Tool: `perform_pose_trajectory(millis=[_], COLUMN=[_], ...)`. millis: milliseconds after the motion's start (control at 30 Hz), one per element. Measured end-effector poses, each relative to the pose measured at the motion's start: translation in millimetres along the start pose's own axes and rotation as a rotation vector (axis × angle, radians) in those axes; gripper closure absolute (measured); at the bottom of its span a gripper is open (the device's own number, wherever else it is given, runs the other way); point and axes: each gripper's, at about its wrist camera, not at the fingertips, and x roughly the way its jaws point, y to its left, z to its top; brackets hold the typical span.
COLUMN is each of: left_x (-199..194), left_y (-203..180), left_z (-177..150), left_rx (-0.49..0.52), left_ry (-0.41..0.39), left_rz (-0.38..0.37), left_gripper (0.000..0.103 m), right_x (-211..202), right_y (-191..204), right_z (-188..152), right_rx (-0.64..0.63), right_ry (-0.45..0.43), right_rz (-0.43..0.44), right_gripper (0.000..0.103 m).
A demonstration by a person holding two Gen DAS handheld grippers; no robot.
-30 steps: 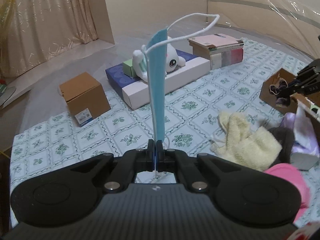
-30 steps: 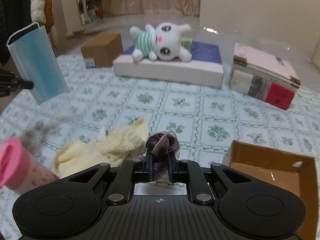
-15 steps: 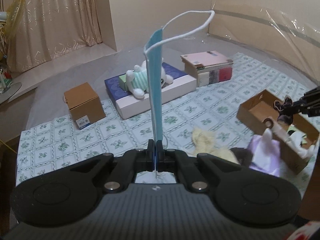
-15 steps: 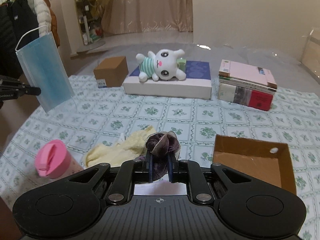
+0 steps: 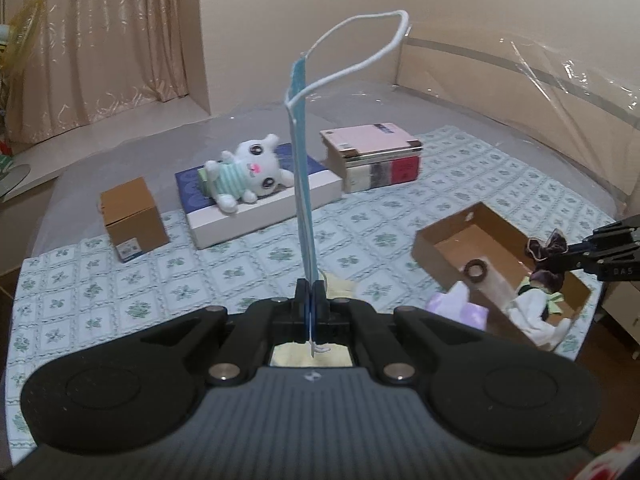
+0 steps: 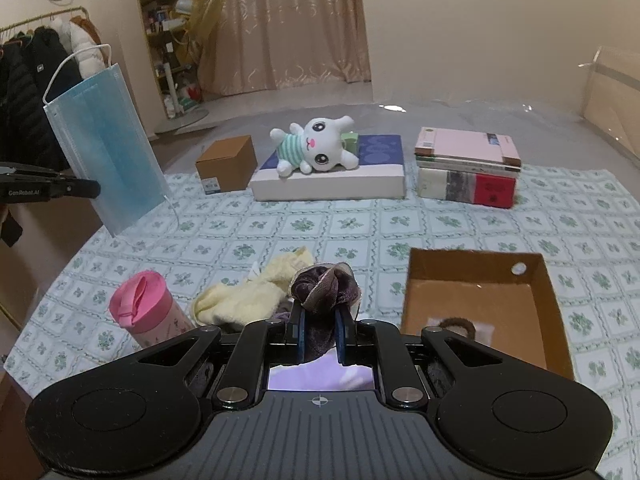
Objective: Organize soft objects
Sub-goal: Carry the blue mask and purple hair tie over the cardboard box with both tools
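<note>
My left gripper (image 5: pixel 310 294) is shut on a blue face mask (image 5: pixel 302 168) that stands up edge-on with its white ear loop (image 5: pixel 360 40) arching above. In the right wrist view the same mask (image 6: pixel 106 148) hangs flat at the left, held by the left gripper (image 6: pixel 94 190). My right gripper (image 6: pixel 319 330) is shut on a dark purple scrunchie (image 6: pixel 326 286); in the left wrist view that scrunchie (image 5: pixel 546 254) is over the open cardboard box (image 5: pixel 444 236). A brown hair tie (image 6: pixel 458 326) lies inside that box (image 6: pixel 476 256). A yellow cloth (image 6: pixel 248 296) lies on the patterned table cover.
A pink-lidded cup (image 6: pixel 146 310) stands near left. At the back are a small closed carton (image 6: pixel 228 162), a white plush rabbit (image 6: pixel 316 148) on a flat white and blue box (image 6: pixel 332 184), and a stack of books (image 6: pixel 468 168). A lilac item (image 5: pixel 460 306) lies beside the open box.
Both grippers have risen and drawn back, so more of the table shows. The mask and the scrunchie stay gripped. The open box has come fully into both views.
</note>
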Motion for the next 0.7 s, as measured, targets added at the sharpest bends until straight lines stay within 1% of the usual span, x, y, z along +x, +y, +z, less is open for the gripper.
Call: perform_pose_trajectory(millis=[300, 700], left_x=[11.7, 44.8], left_y=[-51.3, -122.8], left_z=[0.1, 5.7], left_rx=[0.017, 0.065], left_ry=[0.010, 0.050], left_rz=[-0.071, -0.180], left_gripper=[0.103, 0.103], right_x=[-24.6, -53.4], right_y=[-29.8, -74.7], right_z=[-18.5, -38.5], right_rx=[0.050, 0.100], right_ry=[-0.011, -0.016], right_rz=[-0.026, -0.092], right_gripper=[0.089, 0.089])
